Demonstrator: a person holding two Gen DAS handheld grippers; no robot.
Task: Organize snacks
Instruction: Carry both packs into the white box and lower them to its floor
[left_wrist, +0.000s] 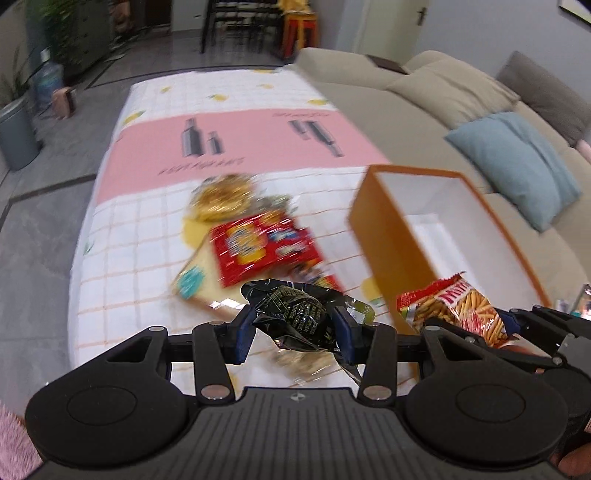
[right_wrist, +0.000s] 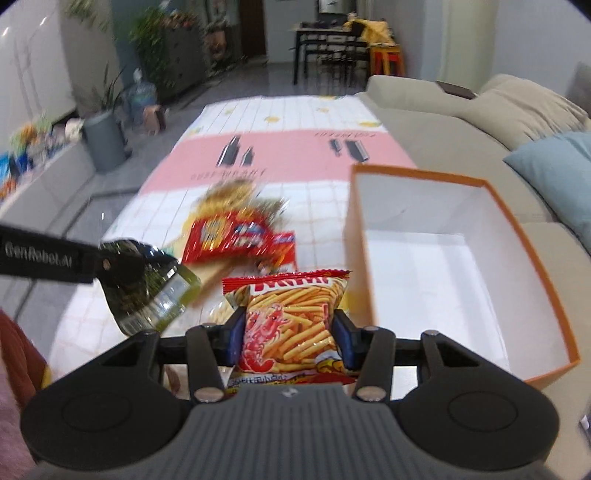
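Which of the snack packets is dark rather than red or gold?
The black crinkled packet clamped in the left gripper. The right gripper holds a red shrimp-stick bag; those left on the table are red or gold.

Motion blur smears the snack pile (left_wrist: 255, 236) mid-table; the print on the red packet (left_wrist: 264, 247) is unreadable, and the golden packet (left_wrist: 221, 197) behind it is only a shape. Under the red packet, a pale flat item (left_wrist: 195, 278) shows just its near-left corner. The black packet (left_wrist: 295, 317) in the left gripper (left_wrist: 295, 326) hides part of the cloth beneath; its small gold lettering is too fine to read. In the right wrist view, the shrimp-stick bag (right_wrist: 291, 328) has its lower edge hidden behind the right gripper (right_wrist: 291, 338) body. The orange box (right_wrist: 532, 258) has its near right corner cut off by the gripper. Shelf items (right_wrist: 22, 155) far left are a blur.
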